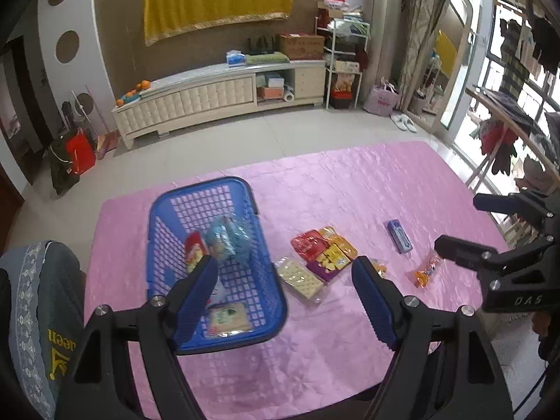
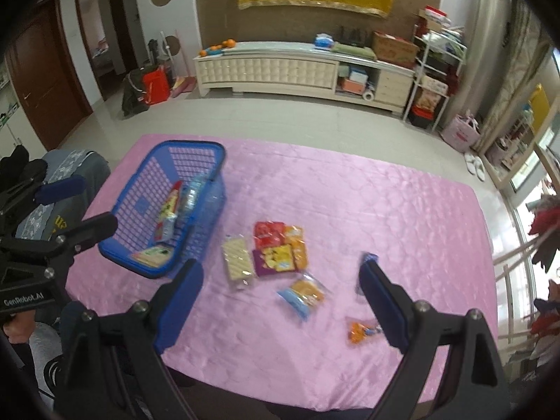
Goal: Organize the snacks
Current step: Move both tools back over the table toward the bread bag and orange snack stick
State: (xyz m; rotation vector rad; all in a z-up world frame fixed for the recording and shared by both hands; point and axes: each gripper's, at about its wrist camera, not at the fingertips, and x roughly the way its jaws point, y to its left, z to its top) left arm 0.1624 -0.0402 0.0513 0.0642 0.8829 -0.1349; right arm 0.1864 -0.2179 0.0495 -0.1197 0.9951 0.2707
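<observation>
While several packets already lie in the blue basket (image 1: pixel 164 231), a cluster of loose snack packets (image 2: pixel 280 248) waits on the pink quilted cloth (image 2: pixel 385 210) just right of it. The right gripper (image 2: pixel 280 280), jaws spread and empty, hangs nearest, with the crinkly crackers-and-blue packet (image 2: pixel 304 294) just ahead, long axis running near-left to far-right. The left gripper (image 1: pixel 285 273), also spread and empty, hovers over the basket's lattice wall.
</observation>
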